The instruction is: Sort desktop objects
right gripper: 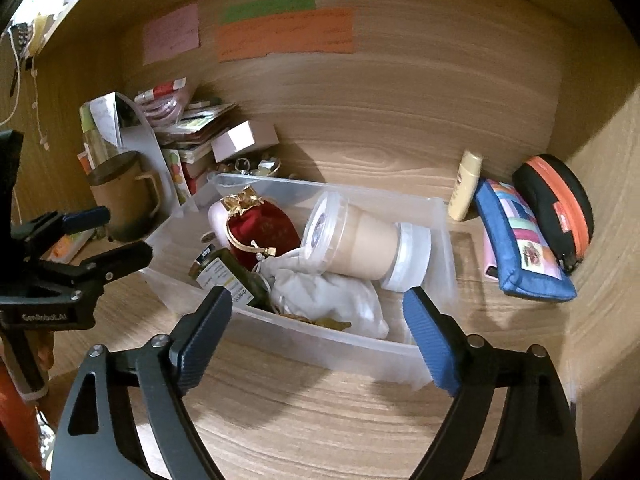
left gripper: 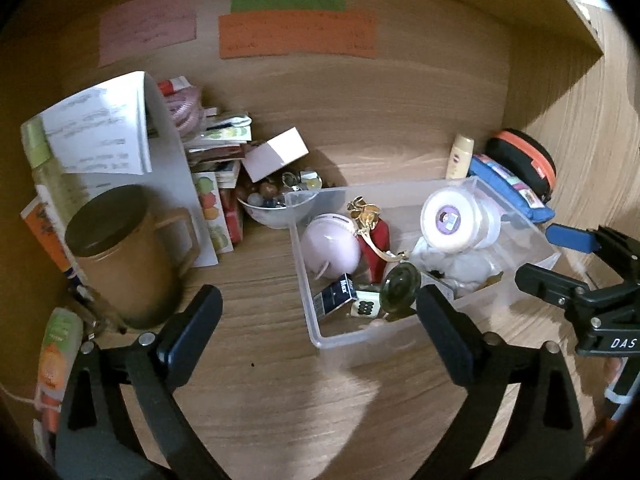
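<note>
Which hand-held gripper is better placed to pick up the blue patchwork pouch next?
Right, probably. The right hand-held gripper is open, with the blue patchwork pouch just to its right. The left hand-held gripper has the clear bin between it and the pouch.

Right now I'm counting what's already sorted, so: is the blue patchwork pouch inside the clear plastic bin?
No, the blue patchwork pouch lies on the desk outside the clear plastic bin, to its right, beside the black and orange case.
</note>
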Motion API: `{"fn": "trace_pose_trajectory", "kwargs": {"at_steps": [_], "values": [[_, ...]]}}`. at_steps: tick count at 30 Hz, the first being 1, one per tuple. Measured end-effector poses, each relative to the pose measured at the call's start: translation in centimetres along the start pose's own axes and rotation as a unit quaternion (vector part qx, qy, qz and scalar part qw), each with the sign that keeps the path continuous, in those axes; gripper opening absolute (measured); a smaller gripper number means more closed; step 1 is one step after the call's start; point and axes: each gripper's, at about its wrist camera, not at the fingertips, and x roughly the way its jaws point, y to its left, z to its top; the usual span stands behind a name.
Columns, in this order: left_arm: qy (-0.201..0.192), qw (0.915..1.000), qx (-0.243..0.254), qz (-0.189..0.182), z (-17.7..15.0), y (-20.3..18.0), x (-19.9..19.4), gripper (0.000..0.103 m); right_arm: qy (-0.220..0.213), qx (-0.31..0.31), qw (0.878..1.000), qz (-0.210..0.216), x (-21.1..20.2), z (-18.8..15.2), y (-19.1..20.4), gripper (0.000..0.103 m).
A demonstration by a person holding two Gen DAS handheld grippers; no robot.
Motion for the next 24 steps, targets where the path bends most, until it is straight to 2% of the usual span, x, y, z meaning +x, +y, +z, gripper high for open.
{"fn": "trace_pose_trajectory", "kwargs": {"at_steps": [7,11,15,20,24], "values": [[-0.005,0.9994,-0.034,0.002,-0.5,0.2,-1.9,0.099,-0.024,0.011,0.999,-0.023,-2.8,-0.2,0.1,0.088],[-0.019,0.9987,-0.046,0.005,-0.7,-0.1,-3.6,0.099,-0.048,0.008,0.998,-0.036,-4.9,-0.5,0.7,0.094],[-0.034,0.9982,-0.045,0.02,-0.9,-0.9,-5.3,0.099,-0.075,0.016,0.997,-0.032,-7.2,-0.9,0.9,0.102],[-0.064,0.9968,-0.03,0.037,-1.3,-2.5,-7.7,0.099,-0.098,0.021,0.994,-0.034,-9.2,-1.3,0.9,0.103],[-0.082,0.9958,-0.022,0.035,-1.5,-3.5,-9.1,0.099,-0.113,0.023,0.993,-0.032,-10.7,-1.7,1.0,0.103]]}}
